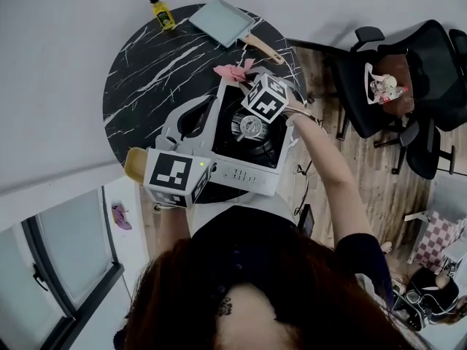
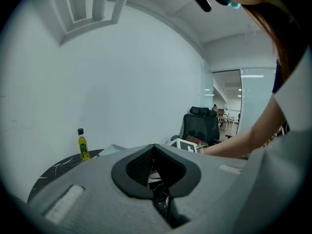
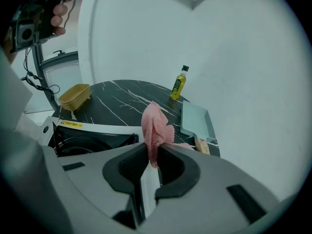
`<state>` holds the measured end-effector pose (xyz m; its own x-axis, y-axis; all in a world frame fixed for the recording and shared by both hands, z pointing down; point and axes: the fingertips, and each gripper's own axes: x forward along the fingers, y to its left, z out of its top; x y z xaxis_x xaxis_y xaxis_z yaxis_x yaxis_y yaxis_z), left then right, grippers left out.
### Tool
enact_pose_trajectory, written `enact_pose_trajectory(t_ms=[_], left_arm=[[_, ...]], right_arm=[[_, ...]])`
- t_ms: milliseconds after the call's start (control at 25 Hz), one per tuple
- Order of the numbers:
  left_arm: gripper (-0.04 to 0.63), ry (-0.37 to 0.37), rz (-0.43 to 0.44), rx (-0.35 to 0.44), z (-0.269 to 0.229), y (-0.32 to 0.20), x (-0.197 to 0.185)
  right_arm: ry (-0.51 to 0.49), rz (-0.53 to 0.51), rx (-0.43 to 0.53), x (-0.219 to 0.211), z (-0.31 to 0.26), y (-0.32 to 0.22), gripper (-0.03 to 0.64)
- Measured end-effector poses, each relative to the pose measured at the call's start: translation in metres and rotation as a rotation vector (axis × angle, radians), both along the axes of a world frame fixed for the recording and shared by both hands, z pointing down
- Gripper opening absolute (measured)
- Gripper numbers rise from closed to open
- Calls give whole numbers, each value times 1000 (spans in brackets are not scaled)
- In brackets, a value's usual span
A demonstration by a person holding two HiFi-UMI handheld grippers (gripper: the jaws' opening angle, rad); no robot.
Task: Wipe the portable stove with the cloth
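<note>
The white portable stove (image 1: 252, 168) with its black burner sits on the near half of a round black marble table (image 1: 157, 64). My right gripper (image 1: 244, 77) hangs over the stove's far edge, shut on a pink cloth (image 1: 230, 71). In the right gripper view the cloth (image 3: 155, 125) stands up crumpled from between the closed jaws of the right gripper (image 3: 153, 146), with the stove (image 3: 90, 128) below and to the left. My left gripper (image 1: 209, 103) hovers over the stove's left side. In its own view the left gripper (image 2: 154, 146) has its tips touching, with nothing held.
A yellow oil bottle (image 1: 161, 11) and a pale blue square pan (image 1: 222, 22) with a wooden handle lie at the table's far edge. A yellow container (image 1: 134, 163) sits at the near left. Black office chairs (image 1: 398, 75) stand to the right on the wooden floor.
</note>
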<state>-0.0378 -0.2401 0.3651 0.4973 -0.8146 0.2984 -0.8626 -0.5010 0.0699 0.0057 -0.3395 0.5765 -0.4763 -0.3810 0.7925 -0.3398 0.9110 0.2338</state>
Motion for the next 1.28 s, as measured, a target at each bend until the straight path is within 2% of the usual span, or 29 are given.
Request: enact_pose_trajectory(t_ms=[240,480,1280], left_arm=[[12,-2,1,-19,4,-1,3],[12,-8,-6,-16,5,-3,0],[12,-18,-3,-19,6,-4,0]], right_arm=[[-28,-12,-106,-10,11,-1,61],[-16,-57,-168,-24,17,1,61],[26,-85,-190,-22,27,1,58]])
